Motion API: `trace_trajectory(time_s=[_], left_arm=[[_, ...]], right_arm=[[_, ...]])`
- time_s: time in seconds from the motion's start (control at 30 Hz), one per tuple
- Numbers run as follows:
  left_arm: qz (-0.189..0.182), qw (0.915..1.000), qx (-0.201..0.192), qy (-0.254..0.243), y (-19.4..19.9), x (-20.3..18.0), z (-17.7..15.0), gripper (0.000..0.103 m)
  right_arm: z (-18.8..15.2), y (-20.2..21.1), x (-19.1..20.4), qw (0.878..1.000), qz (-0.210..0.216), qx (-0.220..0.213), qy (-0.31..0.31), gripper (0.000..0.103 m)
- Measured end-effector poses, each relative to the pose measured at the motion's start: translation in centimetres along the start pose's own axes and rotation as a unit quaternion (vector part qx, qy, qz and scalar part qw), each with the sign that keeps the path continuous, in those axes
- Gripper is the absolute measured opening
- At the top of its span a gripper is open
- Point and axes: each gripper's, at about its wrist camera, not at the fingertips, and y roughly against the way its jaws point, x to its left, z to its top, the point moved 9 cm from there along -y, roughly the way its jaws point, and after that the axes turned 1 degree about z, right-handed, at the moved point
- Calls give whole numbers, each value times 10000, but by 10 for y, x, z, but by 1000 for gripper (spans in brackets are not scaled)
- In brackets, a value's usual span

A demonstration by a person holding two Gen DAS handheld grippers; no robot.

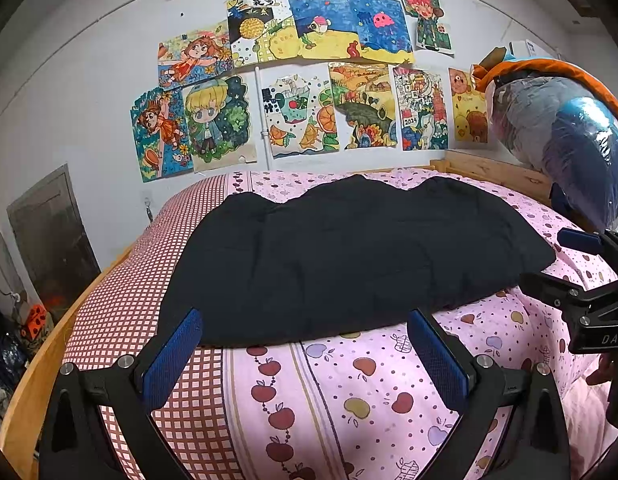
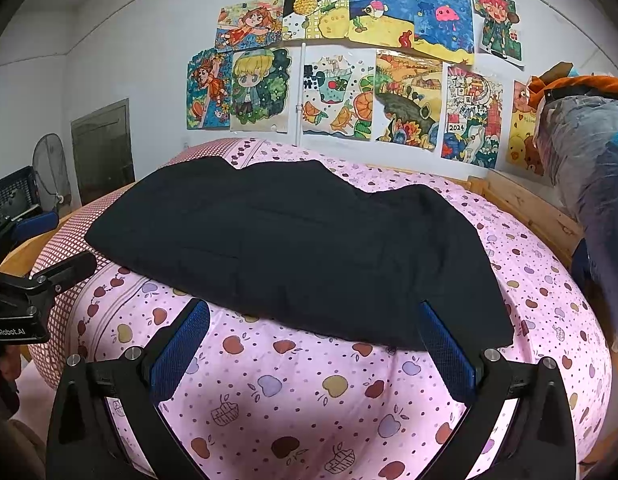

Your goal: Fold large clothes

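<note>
We are holding both tongs released and empty just short of the garment. The left gripper (image 1: 305,354) is hovering with its two blue-padded fingers spread wide over the pink apple-print bedcover (image 1: 349,400), and the near hem of the black garment (image 1: 349,256) is lying just beyond its fingertips, the left pad lining up with the hem's left corner. The right gripper (image 2: 315,344) is likewise standing wide apart, with nothing between its pads; here the right pad is overlapping the garment's (image 2: 293,248) near right corner in the picture, though we cannot tell whether it is touching the cloth.

We are counting one garment, two grippers, one bed. The garment is lying flat and folded into a broad band across the middle of the bed, its long side running left to right, its far edge wavy.

Bare bedcover is showing on every side of it: a wide strip toward us, a narrower one behind, a red-checked panel (image 1: 121,300) to the left. The wooden bed frame (image 1: 41,360) is bounding the left side, and a wooden headboard (image 2: 525,204) is rising at the far right, with a plastic-wrapped bundle (image 1: 569,144) sitting above it.

Farthest off, about a dozen coloured drawings (image 2: 341,92) are hanging in two rows on the white wall.
</note>
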Motion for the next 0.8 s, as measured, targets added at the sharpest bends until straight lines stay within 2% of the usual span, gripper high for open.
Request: trace_trajectory(time_s=[0.8], left_arm=[[-2, 10000, -7, -24, 0, 0, 0, 103]], right_arm=[[-3, -1, 1, 10000, 59, 50, 3, 101]])
